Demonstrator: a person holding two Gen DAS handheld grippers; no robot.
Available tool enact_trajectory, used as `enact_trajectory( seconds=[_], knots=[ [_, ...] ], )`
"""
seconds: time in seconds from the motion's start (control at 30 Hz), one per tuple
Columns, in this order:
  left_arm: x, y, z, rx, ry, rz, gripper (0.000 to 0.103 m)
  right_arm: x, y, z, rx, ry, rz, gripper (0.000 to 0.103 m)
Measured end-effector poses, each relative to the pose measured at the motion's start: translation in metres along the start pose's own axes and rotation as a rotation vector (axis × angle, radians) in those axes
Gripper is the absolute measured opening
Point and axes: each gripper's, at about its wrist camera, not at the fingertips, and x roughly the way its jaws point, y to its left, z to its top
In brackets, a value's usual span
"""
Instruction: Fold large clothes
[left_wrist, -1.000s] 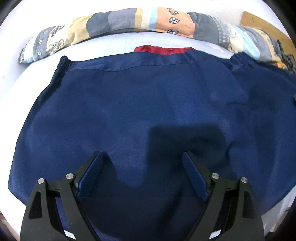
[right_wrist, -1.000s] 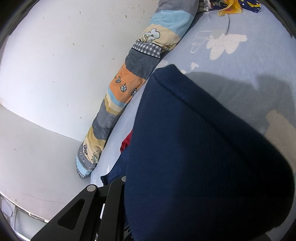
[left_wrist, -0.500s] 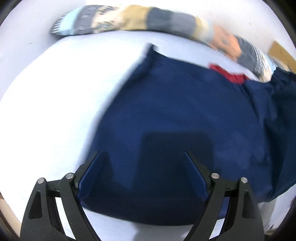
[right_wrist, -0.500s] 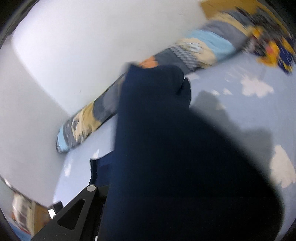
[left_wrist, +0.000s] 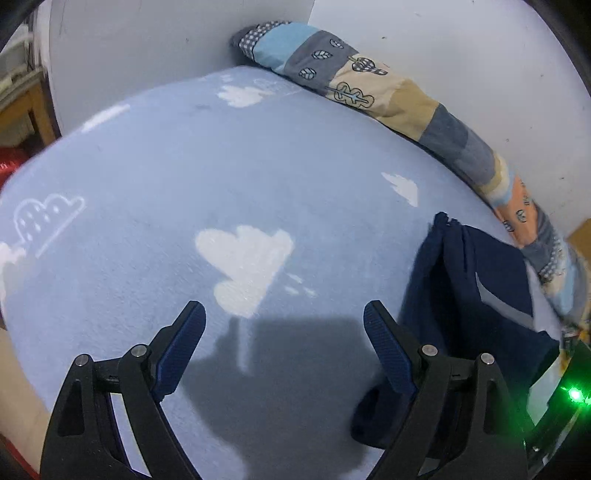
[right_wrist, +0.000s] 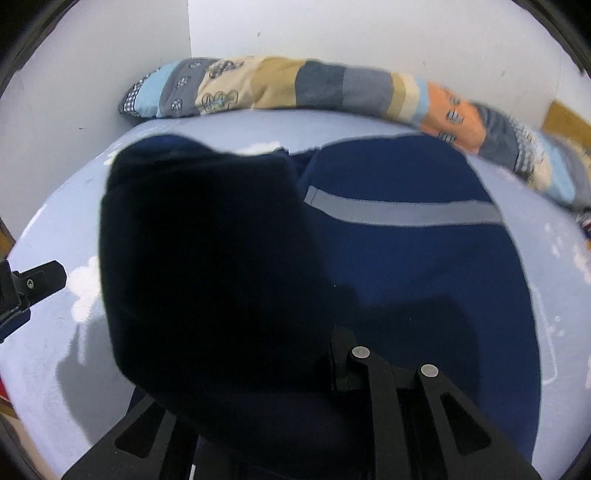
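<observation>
The left gripper (left_wrist: 284, 317) hangs wide apart over the bare blue sheet (left_wrist: 258, 177) while the right gripper (right_wrist: 295, 369), lower centre, is clamped on the navy garment (right_wrist: 406, 258).

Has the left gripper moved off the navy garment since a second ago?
Yes. The left gripper, open, now hovers over bare cloud-print sheet, with the navy garment off to its right.
</observation>
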Motion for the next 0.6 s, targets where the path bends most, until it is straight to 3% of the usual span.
enact_trajectory(
  seconds=[0.1,0.2,0.33,0.43,0.6],
  knots=[
    [-0.002,-0.004,0.002,0.021,-0.021,0.006,0.088,-0.022,0.003,0.01,0.014,-0.046,0.013,0.018],
    [-0.003,-0.007,0.001,0.01,-0.023,-0.004,0.088,-0.023,0.021,0.008,-0.065,-0.047,-0.016,0.018],
    [-0.001,-0.003,0.001,0.0,-0.003,-0.025,0.088,0.01,0.047,-0.028,-0.239,0.057,-0.113,0.028],
    [-0.003,-0.001,0.003,-0.001,-0.012,-0.019,0.088,-0.001,0.069,-0.05,-0.427,0.006,-0.209,0.033],
    [-0.001,0.002,0.003,-0.021,-0.003,-0.021,0.088,-0.032,0.065,-0.075,-0.5,-0.009,-0.129,0.041]
  ],
)
